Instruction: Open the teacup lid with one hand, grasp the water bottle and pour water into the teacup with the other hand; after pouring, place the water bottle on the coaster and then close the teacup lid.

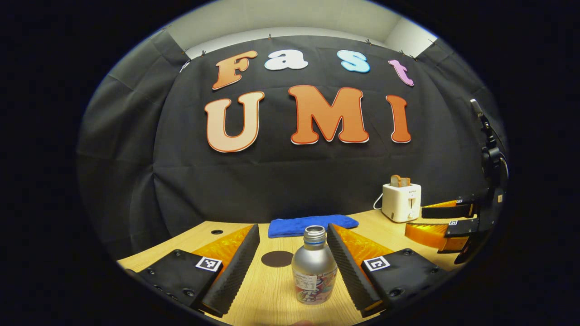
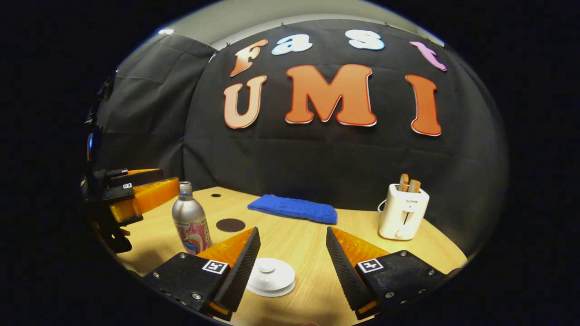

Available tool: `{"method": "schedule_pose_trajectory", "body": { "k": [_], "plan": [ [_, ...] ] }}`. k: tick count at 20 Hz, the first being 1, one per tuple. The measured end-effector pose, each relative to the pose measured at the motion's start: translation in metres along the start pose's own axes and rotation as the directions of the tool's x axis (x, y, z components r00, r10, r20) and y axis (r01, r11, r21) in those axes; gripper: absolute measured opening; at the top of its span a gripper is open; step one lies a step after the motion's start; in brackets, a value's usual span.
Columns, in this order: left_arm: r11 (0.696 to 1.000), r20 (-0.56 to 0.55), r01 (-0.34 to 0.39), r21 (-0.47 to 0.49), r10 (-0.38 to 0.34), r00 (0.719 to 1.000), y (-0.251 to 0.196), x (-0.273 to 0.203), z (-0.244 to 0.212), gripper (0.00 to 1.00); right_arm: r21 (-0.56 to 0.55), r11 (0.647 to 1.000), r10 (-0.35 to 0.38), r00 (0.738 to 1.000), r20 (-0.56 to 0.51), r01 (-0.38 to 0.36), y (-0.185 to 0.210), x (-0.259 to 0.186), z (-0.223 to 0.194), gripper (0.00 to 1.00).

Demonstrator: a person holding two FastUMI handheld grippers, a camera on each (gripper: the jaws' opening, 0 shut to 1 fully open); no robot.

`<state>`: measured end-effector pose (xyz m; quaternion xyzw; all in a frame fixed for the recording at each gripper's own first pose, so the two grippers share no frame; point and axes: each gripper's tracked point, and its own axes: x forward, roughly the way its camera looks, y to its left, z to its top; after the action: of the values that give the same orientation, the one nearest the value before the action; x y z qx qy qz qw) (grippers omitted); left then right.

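Left gripper (image 1: 293, 253): jaws spread wide, holding nothing. The silver metal water bottle with a printed label and bare threaded neck (image 1: 313, 267) stands upright on the light wooden table (image 1: 272, 294), between the two fingers but clear of both, slightly nearer the right-hand finger in the left gripper view. Bottle's long axis is vertical, so the fingers flank the body squarely; a straight closing of the jaws should catch it at mid-body (judgement, not observed).

Right gripper (image 2: 293, 251): likewise spread open and empty. The white round teacup lid with a small centre knob (image 2: 271, 276) sits low between its fingers, closer to the left-hand finger in the right gripper view; no contact visible. The cup body beneath is not discernible from this angle.

The dark round coaster (image 1: 277, 258) lies flat on the table just beyond the bottle and to its left, near the folded blue cloth (image 1: 312, 225). A white toaster with bread in its slots (image 2: 403, 212) stands well off to the right.

Assignment by proximity: left takes the bottle, right takes the lid. The lid knob is off-centre in the right jaws; a small leftward shift and a descent appear needed before closing.
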<state>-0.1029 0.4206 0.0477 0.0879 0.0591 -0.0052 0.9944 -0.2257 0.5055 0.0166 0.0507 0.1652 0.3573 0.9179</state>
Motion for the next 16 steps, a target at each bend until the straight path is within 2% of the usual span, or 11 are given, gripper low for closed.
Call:
{"method": "schedule_pose_trajectory", "body": {
  "k": [6, 9, 10, 11, 12, 14, 16],
  "plan": [
    [1.0, -0.045, 0.018, 0.01, -0.018, 0.999, -0.009, -0.005, -0.025, 0.98, -0.001, 0.997, 0.07, 0.992, -0.109, -0.071, 0.017, 0.015, -0.04, 0.67],
    [0.999, -0.072, 0.032, 0.012, -0.031, 0.997, -0.016, -0.001, -0.034, 0.98, 0.015, 0.995, 0.104, 0.985, -0.137, -0.103, 0.025, 0.021, -0.051, 0.5],
    [0.999, -0.09, 0.035, 0.027, -0.032, 0.995, -0.018, -0.001, -0.038, 0.98, 0.017, 0.994, 0.107, 0.985, -0.139, -0.105, 0.027, 0.025, -0.052, 0.48],
    [0.999, -0.091, 0.036, 0.034, -0.032, 0.995, -0.018, -0.001, -0.041, 0.94, 0.015, 0.993, 0.116, 0.983, -0.142, -0.115, 0.029, 0.026, -0.054, 0.45],
    [0.999, -0.111, 0.038, 0.035, -0.034, 0.993, -0.021, -0.001, -0.046, 1.0, 0.001, 0.993, 0.119, 0.981, -0.154, -0.12, 0.03, 0.027, -0.059, 0.45],
    [0.999, -0.132, 0.032, 0.022, -0.029, 0.991, -0.021, 0.002, -0.056, 0.99, -0.028, 0.991, 0.123, 0.982, -0.146, -0.128, 0.032, 0.028, -0.058, 0.45],
    [0.999, -0.158, 0.032, 0.013, -0.03, 0.987, -0.023, 0.002, -0.067, 0.99, -0.051, 0.99, 0.12, 0.982, -0.145, -0.129, 0.032, 0.029, -0.058, 0.39]
  ]
}}
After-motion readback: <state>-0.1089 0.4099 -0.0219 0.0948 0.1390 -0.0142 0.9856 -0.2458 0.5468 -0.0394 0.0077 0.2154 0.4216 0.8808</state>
